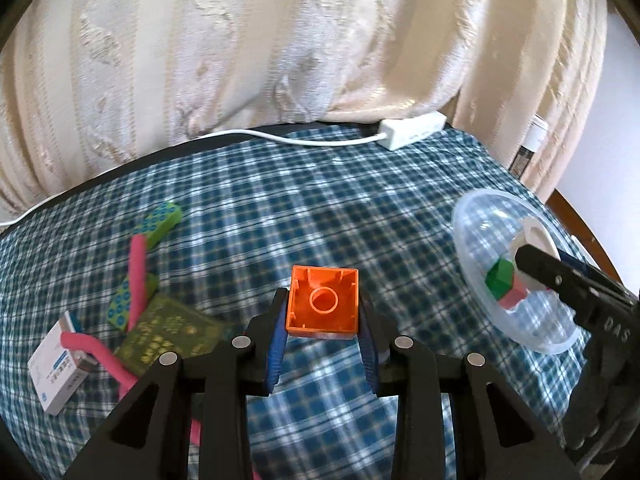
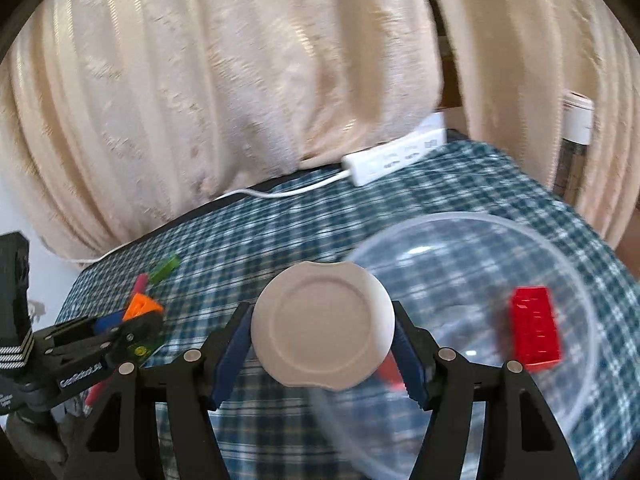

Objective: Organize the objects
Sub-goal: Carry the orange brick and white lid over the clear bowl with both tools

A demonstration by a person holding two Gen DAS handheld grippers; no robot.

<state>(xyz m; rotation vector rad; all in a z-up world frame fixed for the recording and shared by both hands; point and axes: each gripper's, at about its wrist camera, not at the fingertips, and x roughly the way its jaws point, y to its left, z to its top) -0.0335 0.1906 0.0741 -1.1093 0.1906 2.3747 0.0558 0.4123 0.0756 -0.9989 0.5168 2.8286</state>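
Note:
My left gripper [image 1: 323,312] is shut on an orange toy brick [image 1: 322,301], hollow underside facing the camera, held above the checked cloth [image 1: 320,200]. My right gripper [image 2: 322,330] is shut on a round white lid [image 2: 322,326], held at the near rim of a clear plastic bowl [image 2: 472,240]. A red brick [image 2: 534,330] lies in that bowl. In the left wrist view the same clear bowl [image 1: 480,224] sits at the right with a green block [image 1: 499,280] and a pink piece [image 1: 512,300] inside, the white lid [image 1: 538,236] over it.
At the left lie green patterned blocks [image 1: 162,218], pink foam sticks [image 1: 138,268], a green printed card [image 1: 172,330] and a white medicine box [image 1: 60,372]. A white power strip [image 1: 412,128] with its cable lies at the table's far edge, against cream curtains [image 1: 280,40].

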